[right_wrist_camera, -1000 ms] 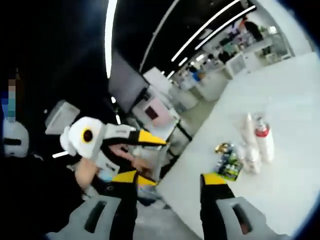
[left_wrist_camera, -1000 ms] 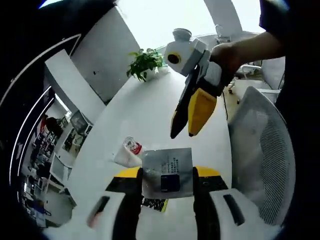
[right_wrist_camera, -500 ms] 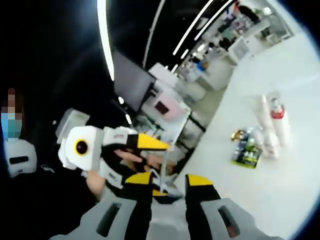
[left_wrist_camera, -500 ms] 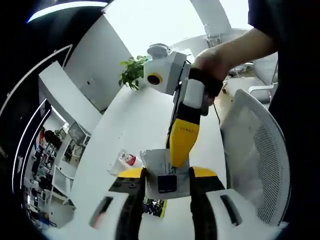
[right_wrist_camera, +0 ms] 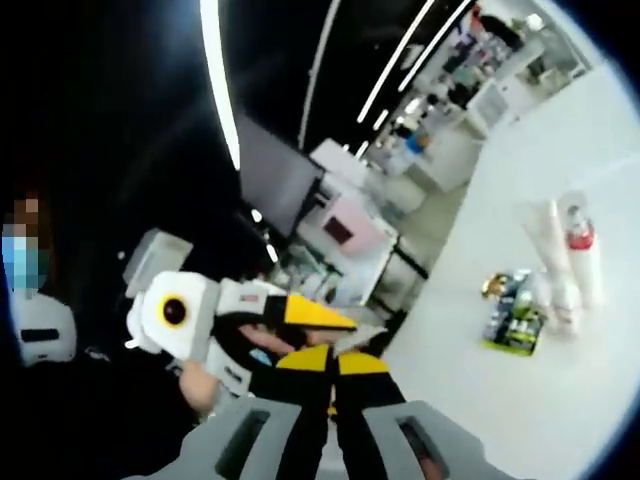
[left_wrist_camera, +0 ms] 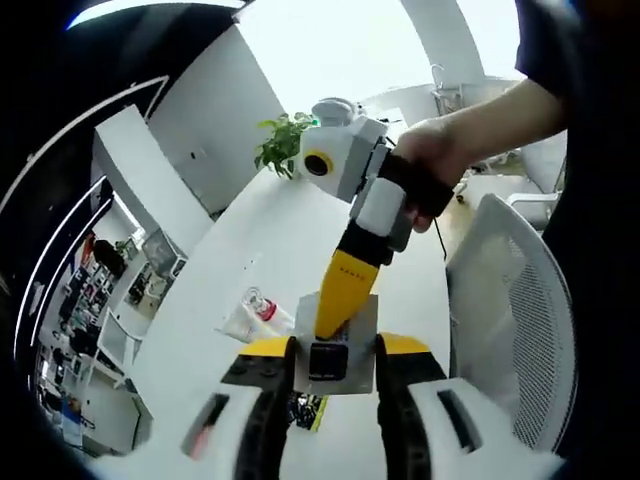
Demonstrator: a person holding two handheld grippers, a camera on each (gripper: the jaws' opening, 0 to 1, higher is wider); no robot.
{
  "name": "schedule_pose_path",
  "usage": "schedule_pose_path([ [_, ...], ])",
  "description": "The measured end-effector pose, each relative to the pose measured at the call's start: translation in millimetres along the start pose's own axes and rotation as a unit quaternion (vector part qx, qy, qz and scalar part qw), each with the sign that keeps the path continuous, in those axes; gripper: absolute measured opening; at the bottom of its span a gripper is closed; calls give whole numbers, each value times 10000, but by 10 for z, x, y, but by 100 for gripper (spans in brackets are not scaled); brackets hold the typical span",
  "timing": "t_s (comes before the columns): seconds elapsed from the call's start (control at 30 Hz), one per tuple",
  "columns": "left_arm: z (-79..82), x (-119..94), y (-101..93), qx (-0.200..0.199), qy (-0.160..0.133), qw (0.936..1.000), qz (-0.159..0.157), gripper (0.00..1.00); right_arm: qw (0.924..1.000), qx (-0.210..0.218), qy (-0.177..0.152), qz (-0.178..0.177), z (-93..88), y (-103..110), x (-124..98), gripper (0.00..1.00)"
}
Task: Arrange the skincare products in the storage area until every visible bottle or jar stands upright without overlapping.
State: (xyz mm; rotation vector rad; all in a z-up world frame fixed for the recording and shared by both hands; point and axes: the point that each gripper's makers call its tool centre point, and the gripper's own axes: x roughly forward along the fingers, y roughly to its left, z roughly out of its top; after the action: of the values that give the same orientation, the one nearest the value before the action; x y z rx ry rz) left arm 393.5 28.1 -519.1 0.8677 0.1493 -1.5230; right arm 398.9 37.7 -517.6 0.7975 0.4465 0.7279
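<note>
A flat silver packet (left_wrist_camera: pixel 360 338) with a dark label hangs above the table edge. My left gripper (left_wrist_camera: pixel 333 347) is shut on it, one jaw on each side edge. From above, my right gripper (left_wrist_camera: pixel 328 326), held by a hand, has its yellow jaws pinched on the packet's top. In the right gripper view my right gripper (right_wrist_camera: pixel 332 360) stands almost fully shut, and the left gripper (right_wrist_camera: pixel 330 330) meets it from the left. On the white table (left_wrist_camera: pixel 300 230) lie pale tubes (left_wrist_camera: pixel 240 320), a red-capped bottle (left_wrist_camera: pixel 265 311) and a green packet (left_wrist_camera: pixel 307 411). These also appear as tubes (right_wrist_camera: pixel 548 250), bottle (right_wrist_camera: pixel 580 245) and green packet (right_wrist_camera: pixel 515 320).
A potted plant (left_wrist_camera: pixel 285 145) stands at the table's far end. A white mesh chair (left_wrist_camera: pixel 510 310) is close on the right. White cabinets (right_wrist_camera: pixel 350 225) and shelves line the dark room beyond the table.
My right gripper came down from above the packet and shut on its top edge; its jaws went from wide apart to nearly touching. The left gripper kept its hold.
</note>
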Motion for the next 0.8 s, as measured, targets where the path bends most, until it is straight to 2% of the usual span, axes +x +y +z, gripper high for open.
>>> schedule_pose_path([
  [0.1,-4,15,-2,-33,-10,10000,4,39,10000,-45,31,-3,-4,-5,-12,0],
  [0.2,-14,10,11,-199,-40,9998,-26,45,9999,-138,54,-13,-26,0,-60,0],
  [0.3,-31,-1,1,-569,-138,9982,-114,56,9997,-221,-65,77,33,30,-116,0],
  [0.37,-42,-13,25,-968,-349,9946,-107,60,9993,-331,-155,121,88,48,-156,0],
  [0.43,-25,-39,24,-1497,-627,9866,-190,63,9990,-352,-211,172,134,68,-189,0],
  [0.5,2,-60,22,-1807,-800,9800,-241,65,9987,-391,-257,210,152,97,-206,0],
  [0.53,46,-77,16,-1961,-979,9751,-327,66,9984,-414,-292,241,169,108,-220,0],
  [0.57,27,-84,24,-2088,-954,9728,-304,66,9983,-424,-298,252,174,111,-225,0],
  [0.63,80,-119,33,-2499,-1222,9597,-399,66,9976,-557,-308,270,187,114,-247,0],
  [0.8,140,-177,83,-3114,-1653,9343,-528,66,9960,-712,-356,405,184,190,-260,0],
])
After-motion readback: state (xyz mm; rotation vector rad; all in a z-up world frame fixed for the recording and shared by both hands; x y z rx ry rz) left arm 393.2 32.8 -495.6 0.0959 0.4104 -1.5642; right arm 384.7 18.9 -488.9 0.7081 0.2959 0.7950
